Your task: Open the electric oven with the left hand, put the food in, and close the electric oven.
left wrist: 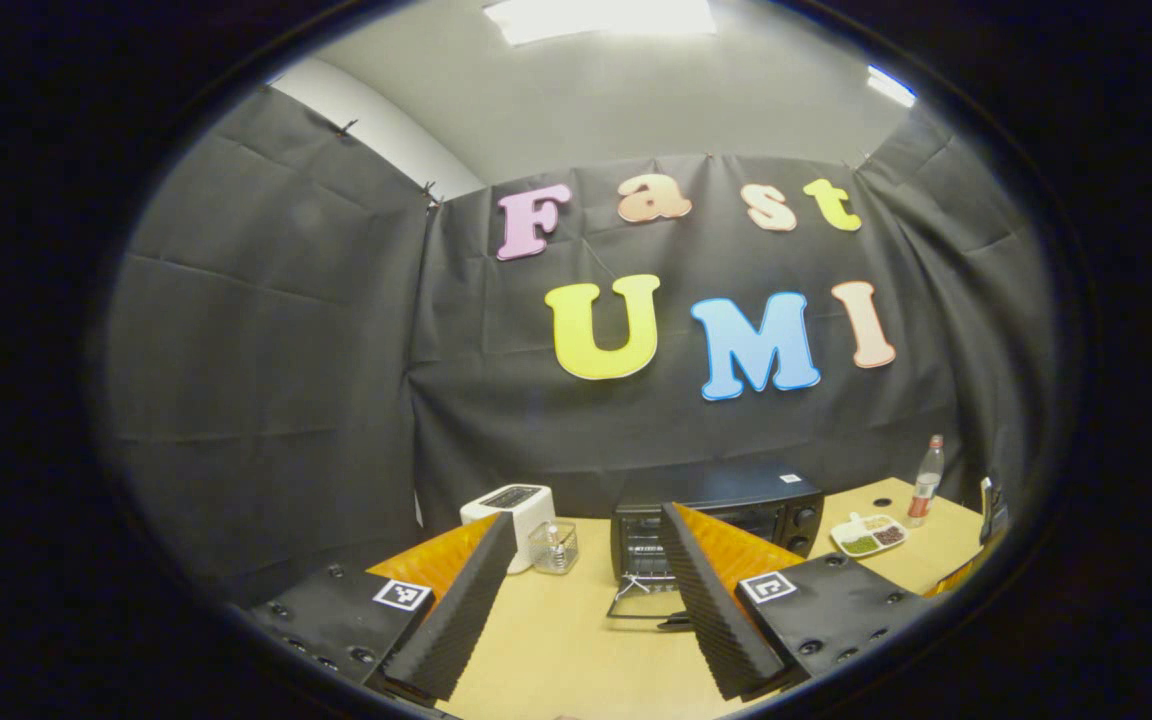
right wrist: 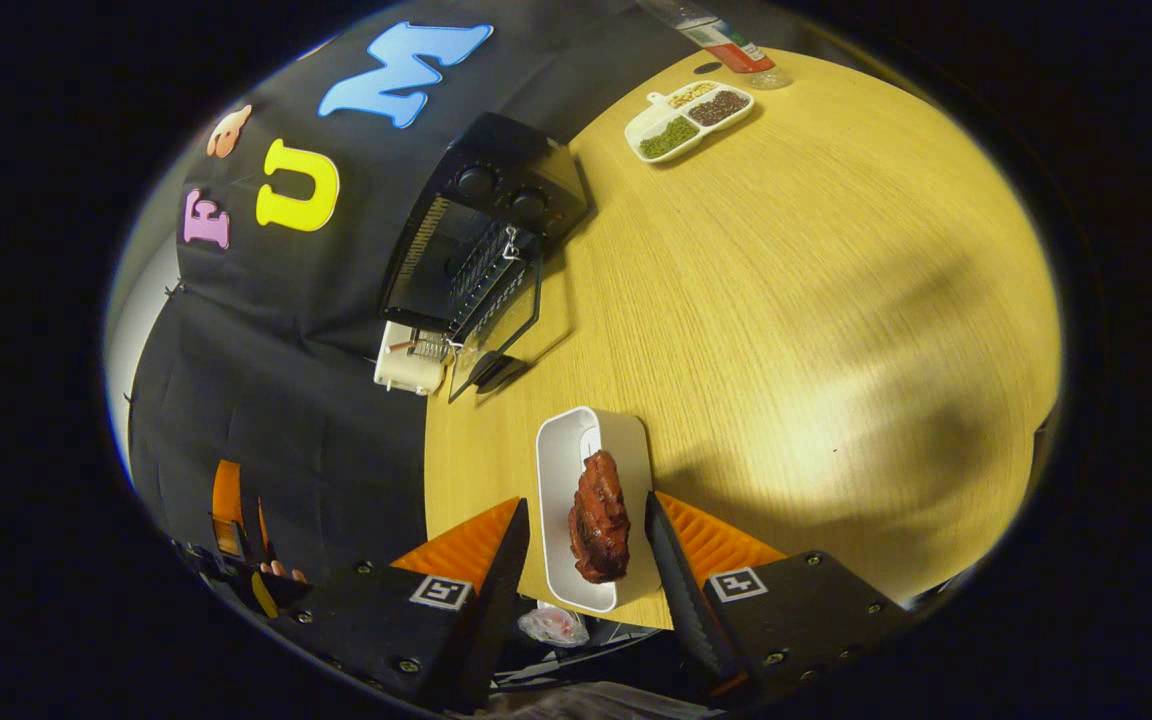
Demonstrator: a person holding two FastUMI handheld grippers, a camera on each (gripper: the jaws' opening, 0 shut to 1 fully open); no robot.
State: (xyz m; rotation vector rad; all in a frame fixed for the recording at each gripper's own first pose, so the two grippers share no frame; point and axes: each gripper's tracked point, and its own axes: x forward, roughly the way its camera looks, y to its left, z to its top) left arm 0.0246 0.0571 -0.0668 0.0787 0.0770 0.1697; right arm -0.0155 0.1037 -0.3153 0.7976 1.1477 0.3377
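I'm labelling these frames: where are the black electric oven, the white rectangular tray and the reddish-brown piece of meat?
black electric oven (left wrist: 736, 488): left gripper view, top panel.
white rectangular tray (right wrist: 564, 450): right gripper view, bare inside wall.
reddish-brown piece of meat (right wrist: 599, 520): right gripper view, its middle.

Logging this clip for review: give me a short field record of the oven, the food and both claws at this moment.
oven: black electric oven at the back of the wooden table, door folded down open
food: reddish-brown piece of meat lying in a white tray near the table's front edge
left claw: open, holding nothing, pointed toward the oven from a distance
right claw: open, fingers either side of the tray, contact unclear
other items: white toaster, divided dish of beans, bottle
task stage: oven opened, food not yet inside
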